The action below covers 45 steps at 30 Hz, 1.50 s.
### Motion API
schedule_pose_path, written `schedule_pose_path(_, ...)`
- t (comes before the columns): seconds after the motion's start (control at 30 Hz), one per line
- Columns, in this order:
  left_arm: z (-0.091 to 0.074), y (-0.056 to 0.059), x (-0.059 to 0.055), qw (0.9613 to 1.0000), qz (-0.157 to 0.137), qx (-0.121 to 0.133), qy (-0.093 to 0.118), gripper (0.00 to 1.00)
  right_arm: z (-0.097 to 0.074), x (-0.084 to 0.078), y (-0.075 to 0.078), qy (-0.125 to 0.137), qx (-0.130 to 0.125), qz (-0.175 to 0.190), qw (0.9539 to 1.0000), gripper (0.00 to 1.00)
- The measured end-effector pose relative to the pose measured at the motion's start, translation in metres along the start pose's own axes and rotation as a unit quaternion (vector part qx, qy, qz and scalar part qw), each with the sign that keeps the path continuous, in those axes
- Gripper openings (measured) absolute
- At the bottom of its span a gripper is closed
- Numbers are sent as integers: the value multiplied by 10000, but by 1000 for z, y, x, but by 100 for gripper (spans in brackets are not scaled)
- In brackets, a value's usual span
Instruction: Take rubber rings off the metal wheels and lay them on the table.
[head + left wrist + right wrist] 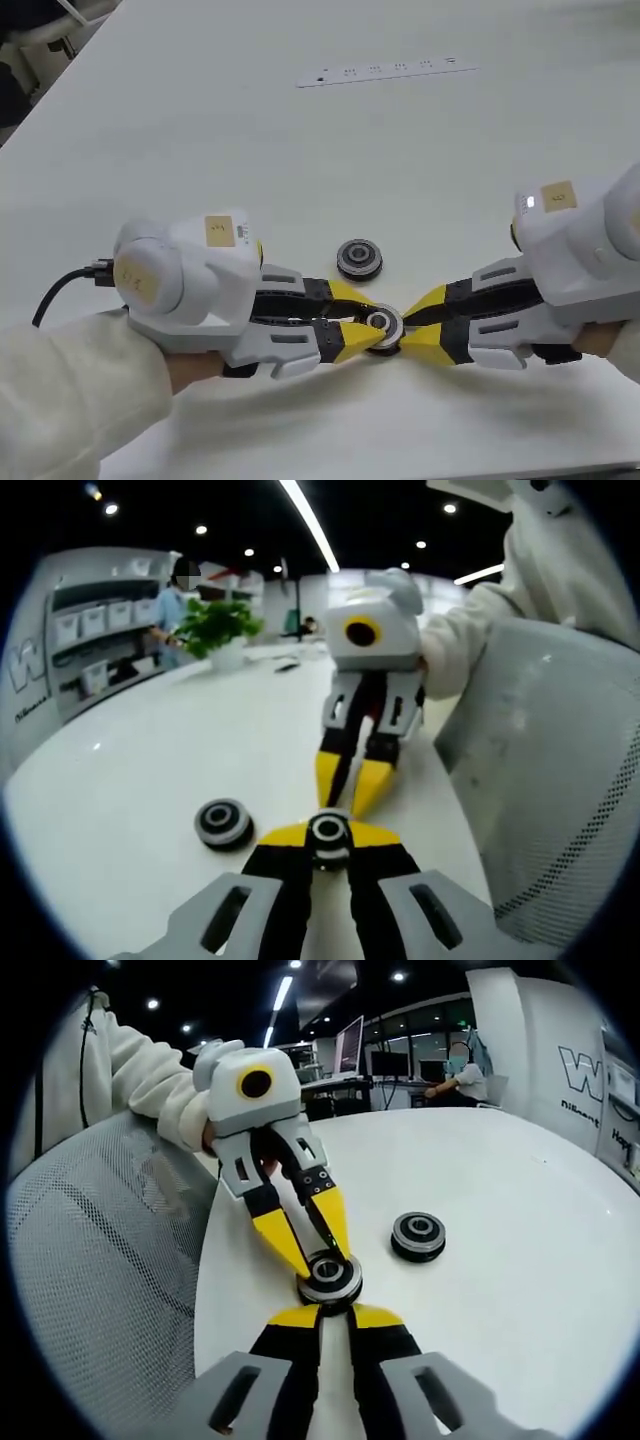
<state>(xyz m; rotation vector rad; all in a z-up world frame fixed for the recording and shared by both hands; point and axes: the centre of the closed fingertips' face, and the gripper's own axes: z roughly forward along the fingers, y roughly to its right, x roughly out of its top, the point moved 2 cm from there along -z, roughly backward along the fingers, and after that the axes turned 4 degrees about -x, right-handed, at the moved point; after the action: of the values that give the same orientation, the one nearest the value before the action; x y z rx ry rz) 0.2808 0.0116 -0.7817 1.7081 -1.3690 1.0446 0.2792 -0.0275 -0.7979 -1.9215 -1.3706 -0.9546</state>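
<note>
Head view: my left claw (372, 324) clamps one wheel (382, 322); my right claw (413, 323), narrow, perhaps nips its ring (351, 1283); other wheel (359, 257) still ringed.

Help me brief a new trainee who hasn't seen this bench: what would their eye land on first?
The yellow-tipped left gripper and right gripper meet nose to nose on one small wheel, near the front edge of the white table. A second wheel, dark-rimmed, lies loose on the table just behind them.
</note>
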Motion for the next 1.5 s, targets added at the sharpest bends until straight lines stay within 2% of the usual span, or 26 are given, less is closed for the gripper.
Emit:
schedule_pose_path(0.4, 0, -1, -1, 10000, 10, 4, -2, 14, -1, 2, 2, -56, -174, -168, 9997, 1)
schedule_pose_path(0.47, 0, -1, -1, 10000, 16, 5, -2, 14, -2, 3, 5, -11, -270, -197, 9994, 0)
schedule_pose_path(0.53, 0, -1, -1, 10000, 19, 6, -4, 14, -4, 4, 8, 3, -285, -73, 9996, 0)
schedule_pose_path(0.8, 0, -1, -1, 10000, 20, 8, -5, 14, -2, 3, 8, 4, -254, 22, 9997, 0)
schedule_pose_path(1.0, 0, 1, -1, 10000, 27, -17, 2, 14, 2, -1, 7, -116, -178, 110, 9997, 0)
schedule_pose_path(1.07, 0, 1, -1, 10000, 29, -19, 1, 14, 2, -1, 8, -133, -136, 243, 9995, 0)
schedule_pose_path(1.1, 0, 1, -1, 10000, 29, -22, 3, 14, 2, -2, 9, -135, -85, 475, 9987, 0)
schedule_pose_path(1.17, 0, 1, -1, 10000, 30, -21, 2, 14, 2, -2, 9, -128, -68, 434, 9990, 0)
schedule_pose_path(1.3, 0, 1, -1, 10000, 33, -20, 0, 14, 2, -2, 8, -168, -114, 456, 9988, 0)
schedule_pose_path(1.5, 0, 1, -1, 10000, 38, -11, -6, 14, -1, -2, 10, -93, -242, 751, 9968, 0)
